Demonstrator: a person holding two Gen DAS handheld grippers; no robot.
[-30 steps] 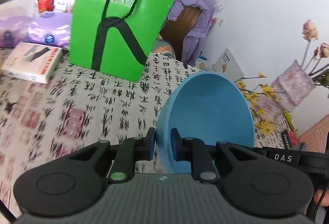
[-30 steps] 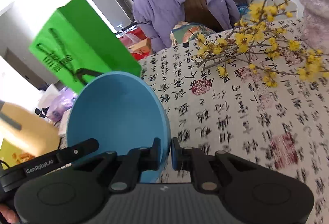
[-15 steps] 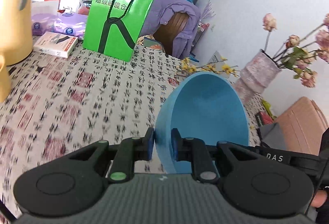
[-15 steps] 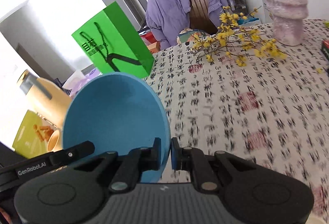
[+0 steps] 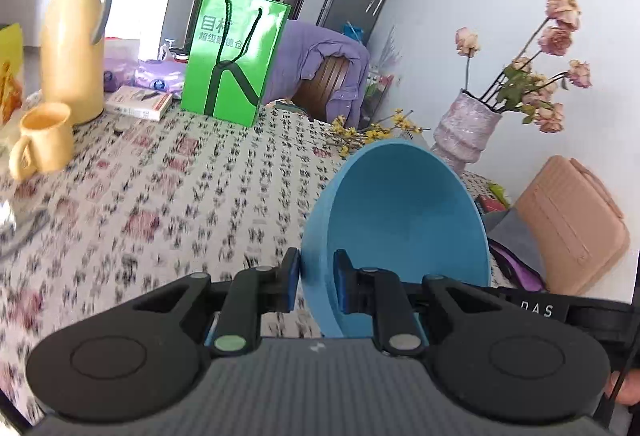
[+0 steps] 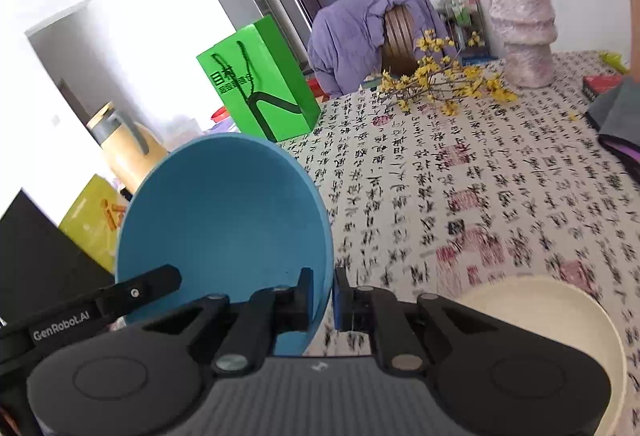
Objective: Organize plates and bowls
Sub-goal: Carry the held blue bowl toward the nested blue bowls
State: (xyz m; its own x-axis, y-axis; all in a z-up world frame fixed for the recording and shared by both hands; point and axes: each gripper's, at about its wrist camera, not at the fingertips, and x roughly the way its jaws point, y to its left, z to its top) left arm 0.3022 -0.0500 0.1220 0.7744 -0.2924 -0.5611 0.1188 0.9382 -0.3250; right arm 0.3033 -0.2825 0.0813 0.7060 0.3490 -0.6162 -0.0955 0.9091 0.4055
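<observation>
A blue bowl [image 5: 404, 220] is held between both grippers above the patterned tablecloth. My left gripper [image 5: 316, 278] is shut on its left rim, one finger inside and one outside. My right gripper [image 6: 323, 296] is shut on the opposite rim of the same blue bowl [image 6: 224, 220]. A cream bowl [image 6: 560, 316] sits on the table at the lower right of the right wrist view, just beside my right gripper. The other gripper's arm shows at the edge of each view.
A green paper bag [image 5: 236, 56] stands at the table's back, with a yellow thermos [image 5: 74, 36] and yellow mug [image 5: 42, 144] to its left. A pink vase of roses [image 5: 466, 128] and yellow flower sprigs [image 6: 444, 88] lie right. A book [image 5: 138, 102] lies near the bag.
Both grippers have pulled back and up with the blue bowl, so more of the table shows. The cream bowl has come into the right wrist view.
</observation>
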